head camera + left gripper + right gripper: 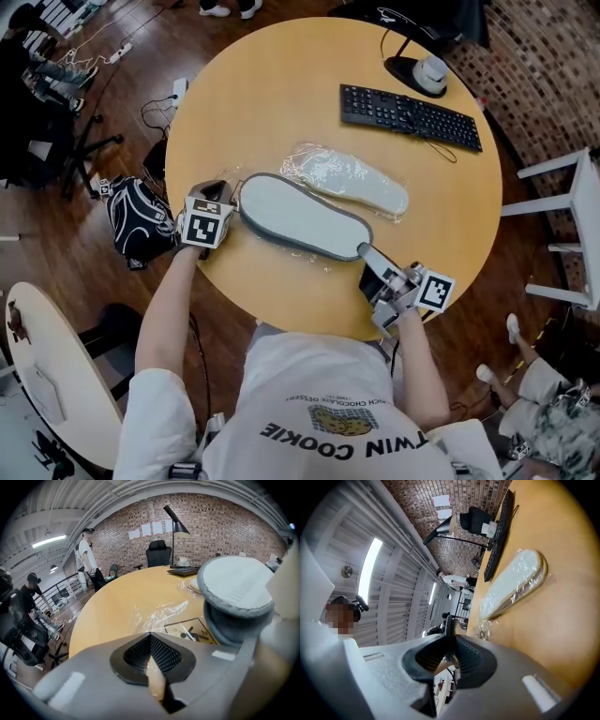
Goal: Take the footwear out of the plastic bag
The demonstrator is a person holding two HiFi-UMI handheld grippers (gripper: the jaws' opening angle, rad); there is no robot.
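Note:
A grey-rimmed slipper (300,217) lies sole-up on the round wooden table (272,103), with crumpled clear plastic bag film (281,247) under its near side. My right gripper (366,255) is shut on the slipper's rim at its right end; the thin dark edge of the rim (448,632) stands between the pads. My left gripper (232,208) is at the slipper's left end. It is shut on the clear plastic bag (187,627), which carries a printed warning label, and the slipper (236,592) rises just to its right. A second slipper (349,182), wrapped in its own plastic, lies behind the first.
A black keyboard (410,117) and a lamp base (419,73) sit at the table's far right. A black bag (139,217) lies on the floor to the left, and a white chair (567,230) stands to the right. In the left gripper view, people (86,555) stand in the background.

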